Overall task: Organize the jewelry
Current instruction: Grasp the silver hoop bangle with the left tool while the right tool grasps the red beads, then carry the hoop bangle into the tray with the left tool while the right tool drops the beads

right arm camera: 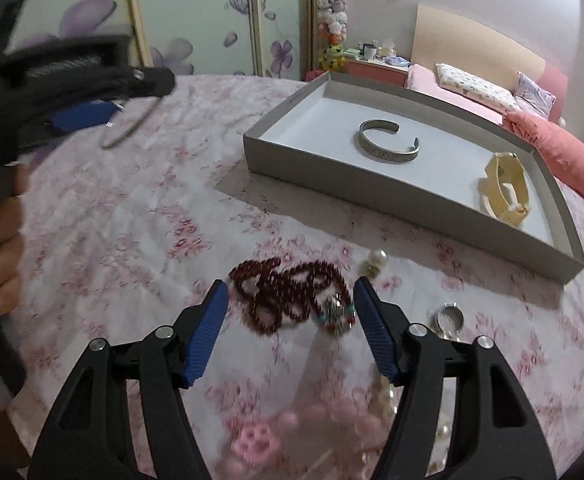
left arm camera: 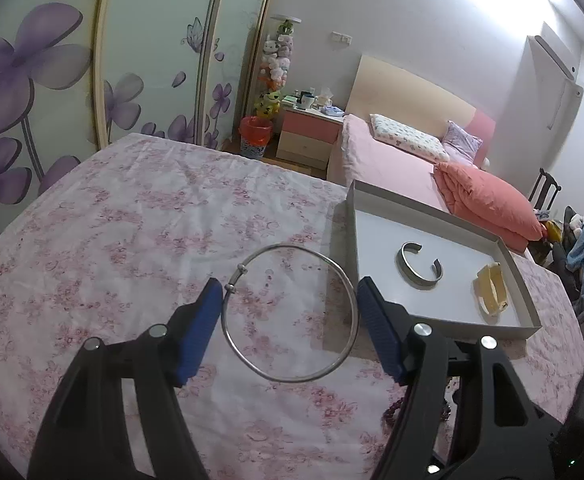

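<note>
The left gripper (left arm camera: 290, 300) is holding the thin silver bangle (left arm camera: 290, 312) across its width, both blue pads pressing on the outer rim from either side; in the right wrist view the same bangle (right arm camera: 132, 128) appears lifted clear of the floral cloth (right arm camera: 132, 220), though motion blur makes the gap hard to confirm. The grey tray (right arm camera: 411, 196) is sitting just to the right of that gripper, already containing an open silver cuff (right arm camera: 387, 144) and a cream bracelet (right arm camera: 503, 188), well apart from each other. The right gripper (right arm camera: 290, 312) is hanging wide open over the dark red bead strand (right arm camera: 288, 296), fingers straddling it, not yet closing. A pearl piece (right arm camera: 375, 262) and a small silver ring (right arm camera: 447, 316) are lying near its right finger; a pink item (right arm camera: 256, 438) is lying blurred between the finger bases. Risk, as judged: the bangle is being held only by pinch on a smooth, round wire, so any tilt or hurried swing toward the tray could let it pivot or spring out. Squeezing harder could distort it at the sliding clasp. On the right side, closing on the heaped strand may catch only one loop, dragging the rest and snagging the pearls beside it.
</note>
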Motion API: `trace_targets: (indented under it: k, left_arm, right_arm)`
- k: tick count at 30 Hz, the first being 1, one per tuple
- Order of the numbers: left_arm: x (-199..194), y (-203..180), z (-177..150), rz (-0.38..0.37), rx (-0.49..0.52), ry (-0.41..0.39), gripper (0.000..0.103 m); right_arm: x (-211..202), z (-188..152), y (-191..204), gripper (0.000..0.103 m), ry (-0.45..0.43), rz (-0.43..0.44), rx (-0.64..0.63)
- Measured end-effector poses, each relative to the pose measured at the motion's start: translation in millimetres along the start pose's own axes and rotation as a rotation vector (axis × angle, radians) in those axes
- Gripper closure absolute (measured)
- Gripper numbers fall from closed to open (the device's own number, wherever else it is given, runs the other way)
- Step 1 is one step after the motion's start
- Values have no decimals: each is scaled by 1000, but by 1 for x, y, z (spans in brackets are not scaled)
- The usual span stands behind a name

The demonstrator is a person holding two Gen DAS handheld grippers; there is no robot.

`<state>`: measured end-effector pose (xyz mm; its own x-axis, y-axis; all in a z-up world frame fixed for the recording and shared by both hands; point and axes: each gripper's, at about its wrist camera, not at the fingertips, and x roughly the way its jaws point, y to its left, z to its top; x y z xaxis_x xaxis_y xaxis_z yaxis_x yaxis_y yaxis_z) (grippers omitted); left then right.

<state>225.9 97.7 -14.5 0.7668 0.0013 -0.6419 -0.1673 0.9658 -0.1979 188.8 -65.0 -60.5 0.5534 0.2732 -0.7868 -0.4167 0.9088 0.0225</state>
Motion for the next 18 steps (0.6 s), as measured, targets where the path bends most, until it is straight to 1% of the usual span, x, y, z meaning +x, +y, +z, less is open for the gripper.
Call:
trace_targets:
  k: [2,3,4,5,6,7,8,11,13,15,18]
  left_arm:
    - [0,1,0,-2,-1,1,35]
    - [0,1,0,-3,-2,2,35]
    - [0,2,0,-5,-4,3,35]
    - [0,2,0,-6,-6,3,35]
    - [0,3,-1,-7,-10,3,35]
    - [0,2,-1,-7,-11,3,35]
    - [0,3,-2,-9,-13,4,35]
    - [-1,4,-3,-14,-18,6,35]
    - [-4,5,-5,-16,-21,4,35]
    - [-8,6,-7,-19,-23,-2,35]
    - [-17,5,-10,-21,-23,-23,35]
  right_arm:
    - [7,0,-1,34,29,-10,-8]
    - [7,-1,-2,34,24,0,-1]
    - [6,-1,-3,40,21,16,0]
    - [3,-2,-3,67,13,25,-11]
    - [2,-2,-4,83,16,36,-9]
    - [1,-3,-5,90,20,47,-4]
    - [2,-3,-6,92,18,51,-10]
    - [-3,-10,-12,94,4,87,21]
    - [-12,-18,-20,94,-36,116,50]
    - [-26,-21,-26,94,-92,119,66]
    - [-58,-24,-40,94,-198,110,105]
